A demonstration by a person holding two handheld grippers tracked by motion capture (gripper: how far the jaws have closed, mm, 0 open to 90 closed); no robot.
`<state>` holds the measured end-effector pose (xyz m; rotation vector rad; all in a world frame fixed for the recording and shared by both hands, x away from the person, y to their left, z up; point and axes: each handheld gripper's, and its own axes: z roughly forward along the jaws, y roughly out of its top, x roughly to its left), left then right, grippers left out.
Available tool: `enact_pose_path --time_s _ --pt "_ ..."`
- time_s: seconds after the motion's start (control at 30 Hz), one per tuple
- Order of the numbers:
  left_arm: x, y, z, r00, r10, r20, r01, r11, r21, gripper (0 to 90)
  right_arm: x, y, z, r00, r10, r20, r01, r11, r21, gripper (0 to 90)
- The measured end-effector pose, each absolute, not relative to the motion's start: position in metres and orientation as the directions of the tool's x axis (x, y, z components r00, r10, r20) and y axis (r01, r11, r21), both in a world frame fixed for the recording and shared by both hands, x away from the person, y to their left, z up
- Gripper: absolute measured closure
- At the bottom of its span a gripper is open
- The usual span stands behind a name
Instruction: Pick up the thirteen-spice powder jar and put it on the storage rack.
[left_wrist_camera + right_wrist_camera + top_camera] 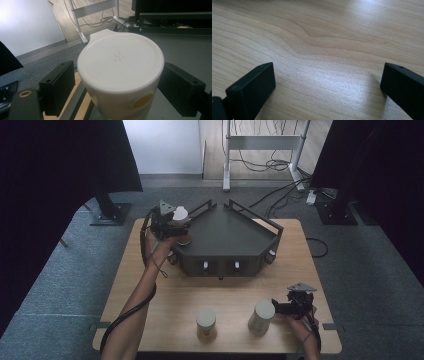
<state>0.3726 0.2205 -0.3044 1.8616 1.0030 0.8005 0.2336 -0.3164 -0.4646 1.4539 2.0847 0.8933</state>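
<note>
Three cups: one white cup [120, 75] between the left gripper [172, 224] fingers [57, 87], upright on the dark tray's [230, 232] left corner; two more on the table [165, 295] near the front edge
Left fingers: parted, flanking the cup's sides, gaps visible, no squeeze
Cup axis: vertical, lid up, tab pointing away from the fingers
Right gripper [280, 307]: fingers [252, 90] wide, nothing between, bare table below
Nearest to right: pale cup [261, 316], just beside it, toward the left
Third: yellow-labelled cup [206, 324], farther left
Tray contents: the white cup alone, rest bare
</note>
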Motion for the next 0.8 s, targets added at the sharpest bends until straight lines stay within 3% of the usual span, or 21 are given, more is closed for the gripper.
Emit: enact_pose_path --time_s 0.8 --pt "0.336 0.252 -0.294 0.522 0.845 0.116 0.256 -0.285 0.924 13.3 0.234 -0.316 -0.465 -0.348 0.938 0.005 0.650 0.237 0.722 0.0"
